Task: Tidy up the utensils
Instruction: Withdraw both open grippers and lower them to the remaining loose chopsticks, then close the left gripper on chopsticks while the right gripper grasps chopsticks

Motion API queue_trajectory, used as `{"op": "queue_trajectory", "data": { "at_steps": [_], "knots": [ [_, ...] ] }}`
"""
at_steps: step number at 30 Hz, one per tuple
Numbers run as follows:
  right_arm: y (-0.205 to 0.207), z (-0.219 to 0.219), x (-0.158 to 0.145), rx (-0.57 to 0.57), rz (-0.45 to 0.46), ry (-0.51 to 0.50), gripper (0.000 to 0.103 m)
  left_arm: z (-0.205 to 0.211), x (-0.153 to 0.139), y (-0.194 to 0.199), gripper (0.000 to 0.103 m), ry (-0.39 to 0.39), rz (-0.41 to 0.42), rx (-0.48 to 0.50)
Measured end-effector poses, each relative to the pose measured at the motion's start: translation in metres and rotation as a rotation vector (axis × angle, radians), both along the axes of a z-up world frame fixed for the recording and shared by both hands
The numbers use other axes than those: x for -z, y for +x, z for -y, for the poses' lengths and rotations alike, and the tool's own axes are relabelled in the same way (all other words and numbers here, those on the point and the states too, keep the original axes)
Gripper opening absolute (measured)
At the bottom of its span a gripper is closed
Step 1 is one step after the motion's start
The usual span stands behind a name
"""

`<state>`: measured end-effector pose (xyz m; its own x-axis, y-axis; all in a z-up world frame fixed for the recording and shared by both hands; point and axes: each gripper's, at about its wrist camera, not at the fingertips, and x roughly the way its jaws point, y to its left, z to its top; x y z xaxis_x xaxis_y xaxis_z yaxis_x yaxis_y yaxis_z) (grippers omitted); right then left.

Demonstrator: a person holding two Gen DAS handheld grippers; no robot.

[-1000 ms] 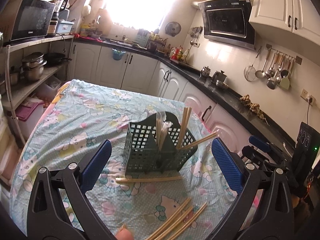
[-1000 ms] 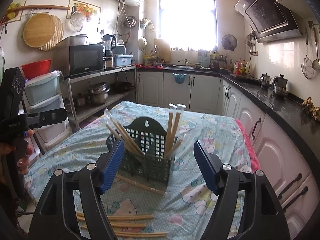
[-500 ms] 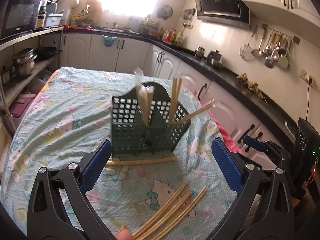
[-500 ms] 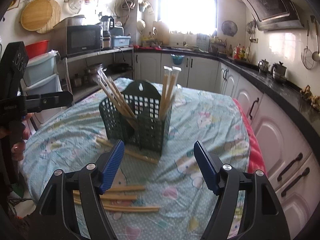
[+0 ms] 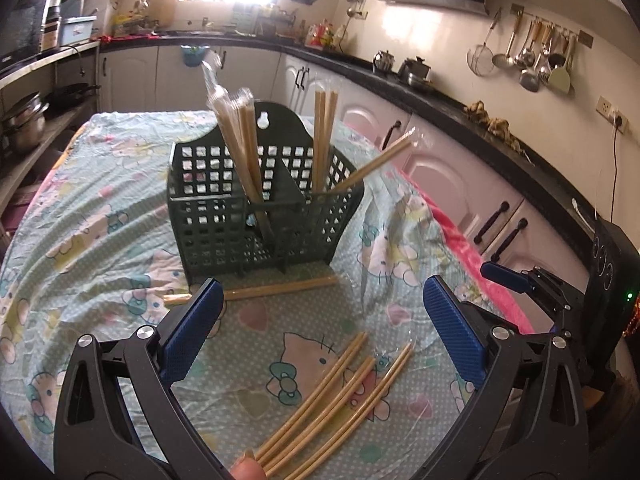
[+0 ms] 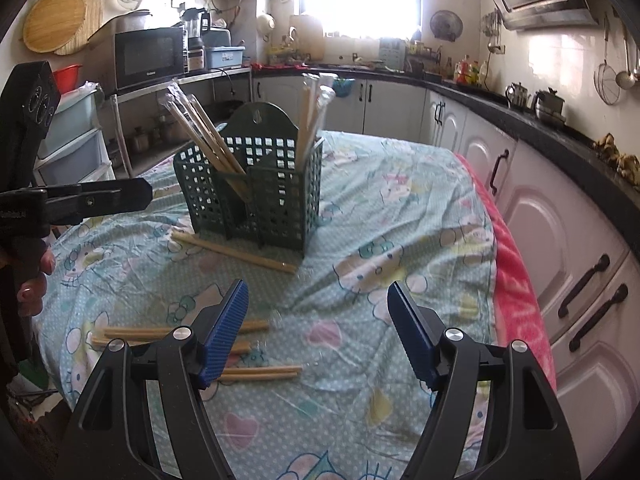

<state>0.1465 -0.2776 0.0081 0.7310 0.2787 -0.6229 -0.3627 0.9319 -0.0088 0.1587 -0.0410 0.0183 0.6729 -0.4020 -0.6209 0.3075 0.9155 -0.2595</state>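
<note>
Now you're lower and closer to the basket.
Both your left gripper and right gripper gape wide, empty; loose chopsticks lie nearer than the basket.

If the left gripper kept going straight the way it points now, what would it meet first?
Most likely the tablecloth just short of the green basket, near the wrapped chopsticks lying along its front. The left gripper is open and empty, angled downward. Depth is unclear through the fisheye, so the basket's front wall is possible.
</note>
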Motion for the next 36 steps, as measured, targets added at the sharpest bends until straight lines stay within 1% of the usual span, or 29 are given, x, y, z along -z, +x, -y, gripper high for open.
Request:
{"op": "queue_trajectory", "data": {
  "at_steps": [8, 11, 17, 19, 20, 23, 25, 30, 32, 35, 36],
  "knots": [
    [-0.003, 0.007, 0.014, 0.010, -0.051, 0.020, 0.069, 0.010, 0.015, 0.014, 0.092, 0.008, -0.072, 0.043],
    [-0.004, 0.008, 0.019, 0.010, -0.071, 0.018, 0.066, 0.016, 0.022, 0.019, 0.091, 0.012, -0.096, 0.063],
    [-0.006, 0.009, 0.033, 0.009, -0.118, 0.022, 0.060, 0.032, 0.040, 0.028, 0.075, 0.022, -0.158, 0.105],
    [-0.006, 0.008, 0.037, 0.004, -0.132, 0.027, 0.057, 0.037, 0.045, 0.030, 0.068, 0.024, -0.181, 0.126],
    [-0.006, 0.008, 0.039, -0.001, -0.138, 0.027, 0.056, 0.040, 0.048, 0.031, 0.066, 0.027, -0.192, 0.137],
    [-0.003, 0.005, 0.044, -0.014, -0.154, 0.026, 0.050, 0.047, 0.056, 0.034, 0.059, 0.031, -0.217, 0.165],
    [-0.001, 0.003, 0.048, -0.023, -0.169, 0.031, 0.046, 0.051, 0.062, 0.037, 0.050, 0.026, -0.239, 0.186],
    [0.007, 0.001, 0.058, -0.029, -0.209, 0.045, 0.041, 0.057, 0.075, 0.044, 0.040, 0.022, -0.283, 0.207],
    [0.011, 0.000, 0.062, -0.031, -0.221, 0.048, 0.038, 0.059, 0.079, 0.047, 0.039, 0.019, -0.297, 0.213],
    [0.015, -0.001, 0.066, -0.030, -0.234, 0.049, 0.037, 0.061, 0.084, 0.052, 0.038, 0.015, -0.316, 0.220],
    [0.017, -0.001, 0.068, -0.028, -0.241, 0.053, 0.037, 0.064, 0.086, 0.053, 0.035, 0.016, -0.320, 0.224]
  ]
}}
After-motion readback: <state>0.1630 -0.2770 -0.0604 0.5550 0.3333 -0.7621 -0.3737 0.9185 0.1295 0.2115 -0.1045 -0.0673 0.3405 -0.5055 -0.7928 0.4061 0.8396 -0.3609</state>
